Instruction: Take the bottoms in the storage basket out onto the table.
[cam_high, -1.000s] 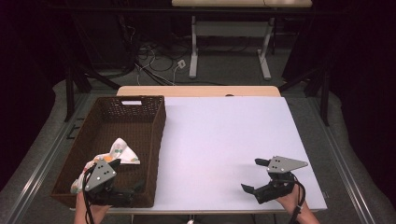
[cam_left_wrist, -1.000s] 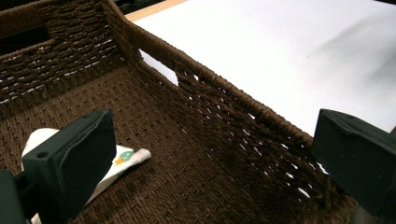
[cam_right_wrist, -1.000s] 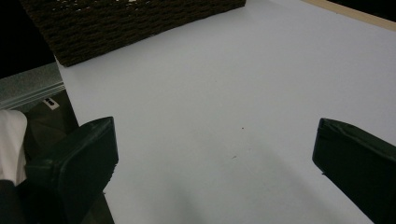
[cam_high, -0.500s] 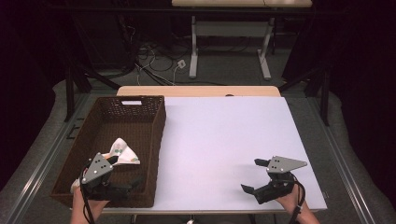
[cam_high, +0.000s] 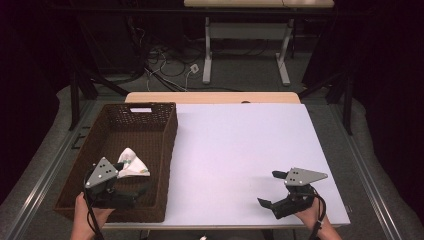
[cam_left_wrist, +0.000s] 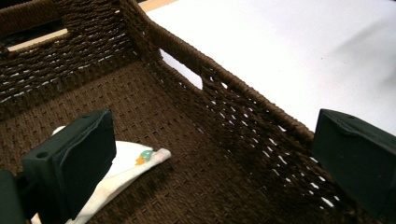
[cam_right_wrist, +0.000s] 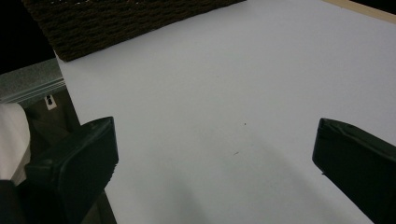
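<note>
— Where's the cloth (cam_high: 131, 164)?
— Folded in the basket (cam_high: 165, 150), just ahead of the left gripper (cam_high: 131, 195), slightly leftward; jaws wide, empty.
— And the right gripper (cam_high: 276, 190)?
— Well apart, low over the white table (cam_high: 240, 145), jaws wide too.
— Surroundings?
— Dark room, desk (cam_high: 250, 4) and cables (cam_high: 160, 57) behind.

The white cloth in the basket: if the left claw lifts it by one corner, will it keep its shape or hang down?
The white cloth lies crumpled in soft folds on the floor of the woven basket, so it would probably hang limp. It looks thin and so likely light. Its fabric might snag slightly on the rough weave when the open left claw pulls it.
</note>
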